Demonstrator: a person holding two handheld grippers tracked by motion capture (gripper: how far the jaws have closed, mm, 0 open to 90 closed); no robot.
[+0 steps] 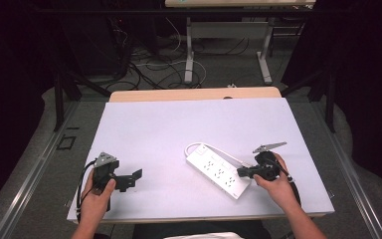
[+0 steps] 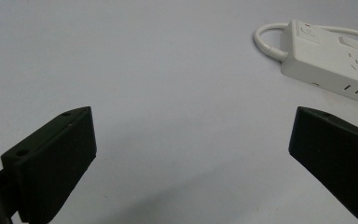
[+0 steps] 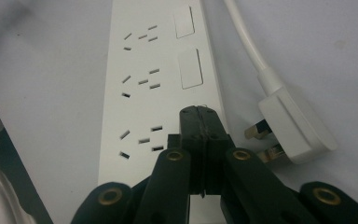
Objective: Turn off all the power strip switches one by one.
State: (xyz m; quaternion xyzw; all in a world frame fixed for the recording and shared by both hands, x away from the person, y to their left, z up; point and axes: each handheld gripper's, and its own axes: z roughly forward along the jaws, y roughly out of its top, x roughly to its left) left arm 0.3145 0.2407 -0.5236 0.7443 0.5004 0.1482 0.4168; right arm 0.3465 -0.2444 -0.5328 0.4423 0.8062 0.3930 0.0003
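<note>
A white power strip (image 1: 218,172) lies slantwise on the white table cover, right of the middle. It has several sockets and rocker switches (image 3: 158,70). Its white cable (image 3: 247,42) ends in a plug (image 3: 293,126) that lies loose beside it with the pins showing. My right gripper (image 1: 240,173) is shut with nothing between the jaws. Its tips (image 3: 200,114) are over the strip's near end, beside the lowest switch; whether they touch it I cannot tell. My left gripper (image 1: 132,179) stands open at the front left with only bare cover between its jaws (image 2: 193,126). It faces the strip (image 2: 335,56) from well short of it.
The white cover (image 1: 179,129) spans most of the table, and a strip of bare wood (image 1: 194,93) shows at the far edge. Beyond it, desk legs (image 1: 189,55) and loose cables lie on the floor. Dark stands flank the table on both sides.
</note>
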